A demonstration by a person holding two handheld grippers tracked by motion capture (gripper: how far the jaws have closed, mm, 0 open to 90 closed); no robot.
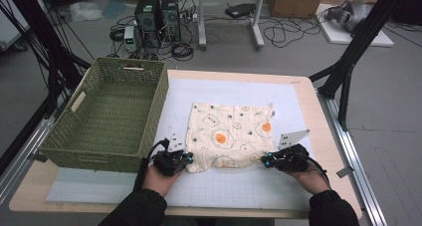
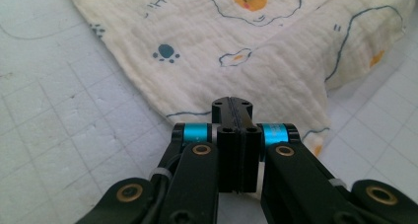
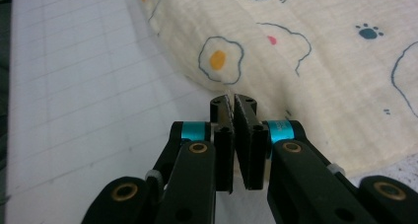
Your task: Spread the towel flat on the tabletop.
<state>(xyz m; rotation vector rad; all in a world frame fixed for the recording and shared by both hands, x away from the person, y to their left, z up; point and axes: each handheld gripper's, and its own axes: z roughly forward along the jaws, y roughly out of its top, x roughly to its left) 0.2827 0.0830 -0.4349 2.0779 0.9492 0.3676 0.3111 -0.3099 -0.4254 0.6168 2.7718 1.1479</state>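
The cloth (image 1: pixel 230 135) — cream muslin printed with fried eggs and paw marks — lies spread on the white gridded mat (image 1: pixel 239 186), just right of the green woven basket (image 1: pixel 112 116), its near edge towards the person. The left gripper (image 1: pixel 185 160) sits at the near left corner, its jaws pressed together with the hem pinched between them. The right gripper (image 1: pixel 266 160) sits at the near right corner, jaws likewise closed on a thin pinch of the edge.

Judgement: the fabric is light, soft and limp, with a crinkled weave that should not slip readily. It will sag and fold under its own weight when raised. The corners are the sound holding points — a two-corner hold keeps the edge taut.
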